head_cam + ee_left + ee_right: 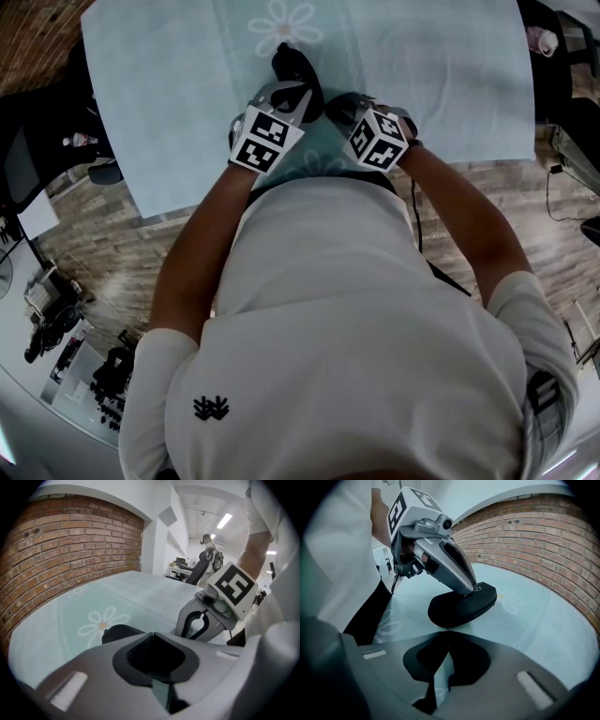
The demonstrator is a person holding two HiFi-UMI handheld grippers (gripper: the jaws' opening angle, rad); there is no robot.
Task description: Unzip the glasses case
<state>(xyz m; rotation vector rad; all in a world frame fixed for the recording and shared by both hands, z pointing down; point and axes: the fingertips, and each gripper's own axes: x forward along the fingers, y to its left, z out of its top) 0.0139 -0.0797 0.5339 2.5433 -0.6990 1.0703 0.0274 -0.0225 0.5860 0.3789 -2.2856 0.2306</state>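
Note:
A black zipped glasses case (292,62) lies on the pale blue cloth with a daisy print (169,112). In the right gripper view the case (461,605) lies closed, and my left gripper (472,590) presses down on its top with its jaws together. In the left gripper view, part of the case (119,632) shows just past my left gripper (152,635). My right gripper (447,631) is at the case's near end, its tips pinched on a tiny dark nub, the zipper pull. In the head view both grippers, left (292,94) and right (339,105), sit close together at the case.
The table's near edge (309,183) lies against the person's body. A brick wall (70,541) runs along the far side. Wooden floor (94,253) and a black office chair (28,141) are to the left. Desks and a distant person (206,538) are beyond.

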